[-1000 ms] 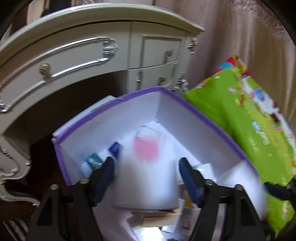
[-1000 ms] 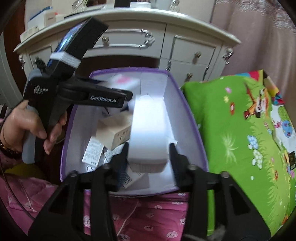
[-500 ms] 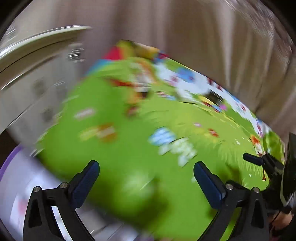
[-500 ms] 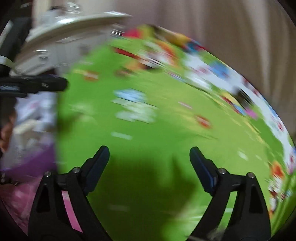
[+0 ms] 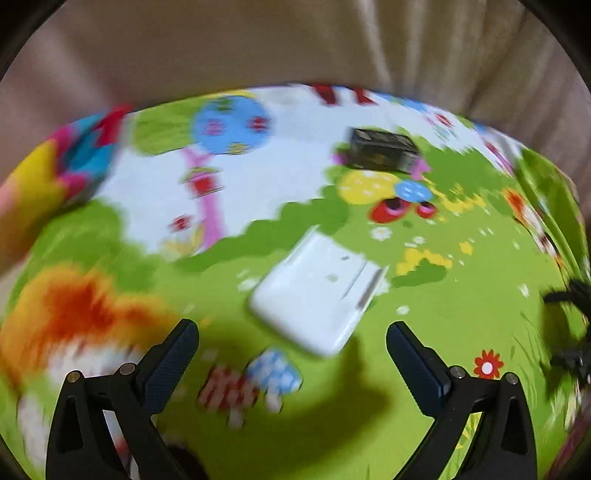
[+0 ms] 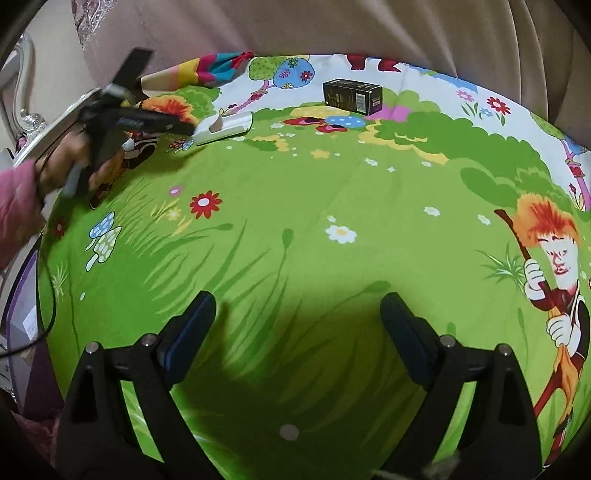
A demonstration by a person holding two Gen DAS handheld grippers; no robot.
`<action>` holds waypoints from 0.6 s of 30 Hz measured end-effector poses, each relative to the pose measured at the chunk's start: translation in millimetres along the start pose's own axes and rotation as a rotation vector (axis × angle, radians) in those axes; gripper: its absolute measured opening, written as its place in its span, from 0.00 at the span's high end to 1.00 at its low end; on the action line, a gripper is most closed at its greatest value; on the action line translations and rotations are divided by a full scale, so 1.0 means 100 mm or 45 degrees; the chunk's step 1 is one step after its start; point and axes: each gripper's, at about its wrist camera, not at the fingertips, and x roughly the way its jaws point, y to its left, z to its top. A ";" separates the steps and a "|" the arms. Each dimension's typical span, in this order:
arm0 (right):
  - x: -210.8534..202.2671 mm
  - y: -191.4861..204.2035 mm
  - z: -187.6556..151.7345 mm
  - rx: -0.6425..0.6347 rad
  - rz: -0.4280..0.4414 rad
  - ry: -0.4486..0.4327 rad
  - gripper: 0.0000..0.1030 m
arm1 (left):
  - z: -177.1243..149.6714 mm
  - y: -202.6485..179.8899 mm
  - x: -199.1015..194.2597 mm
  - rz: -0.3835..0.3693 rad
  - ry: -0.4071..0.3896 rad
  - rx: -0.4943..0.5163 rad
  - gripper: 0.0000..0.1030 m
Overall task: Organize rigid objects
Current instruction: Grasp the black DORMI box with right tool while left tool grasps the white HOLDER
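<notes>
A white flat box (image 5: pixel 317 291) lies on the green cartoon cloth (image 5: pixel 461 314), just ahead of my left gripper (image 5: pixel 290 336), which is open and holds nothing. Further back sits a black box (image 5: pixel 384 149). This view is motion-blurred. In the right wrist view the black box (image 6: pixel 352 92) and the white box (image 6: pixel 225 127) lie far back on the cloth (image 6: pixel 295 221). There a hand holds the left gripper (image 6: pixel 181 127), its tips beside the white box. My right gripper (image 6: pixel 299 306) hangs over bare cloth, its jaws still opening with nothing between them.
A beige curtain (image 6: pixel 332 26) hangs behind the cloth. At the left edge are a pink sleeve (image 6: pixel 14 206), a cable, the rim of the purple box (image 6: pixel 14 325) and a silver-trimmed dresser (image 6: pixel 26 118). A dark shape (image 5: pixel 569 332) shows at the left wrist view's right edge.
Both grippers stood over the purple box with white boxes between their fingers. They have let go, opened wide and swung right over the green cloth. The wrists have rolled.
</notes>
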 end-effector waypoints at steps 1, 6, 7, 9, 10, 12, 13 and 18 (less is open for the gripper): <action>0.01 0.01 0.02 -0.006 0.002 0.002 0.09 | 0.05 0.00 0.07 -0.018 0.021 0.050 0.01; 0.12 -0.01 0.11 -0.022 0.038 0.020 0.06 | 0.08 -0.15 0.31 -0.096 0.062 0.226 0.07; 0.14 -0.01 0.15 -0.048 0.043 0.030 0.06 | 0.07 -0.14 0.30 -0.092 0.036 0.213 0.11; 0.22 -0.04 0.24 -0.109 0.046 0.053 0.06 | 0.04 -0.12 0.24 -0.068 -0.014 0.142 0.36; 0.28 -0.07 0.32 -0.165 0.040 0.068 0.06 | 0.02 -0.14 0.21 -0.052 -0.011 0.110 0.36; 0.43 -0.19 0.50 -0.250 -0.023 0.084 0.06 | -0.12 -0.25 0.13 0.026 0.001 0.030 0.36; 0.52 -0.27 0.58 -0.270 -0.050 0.095 0.05 | -0.19 -0.31 0.10 0.057 -0.002 -0.013 0.36; 1.07 -0.92 1.29 -0.247 -0.021 0.094 0.01 | -0.58 -0.66 -0.17 0.123 -0.059 -0.141 0.36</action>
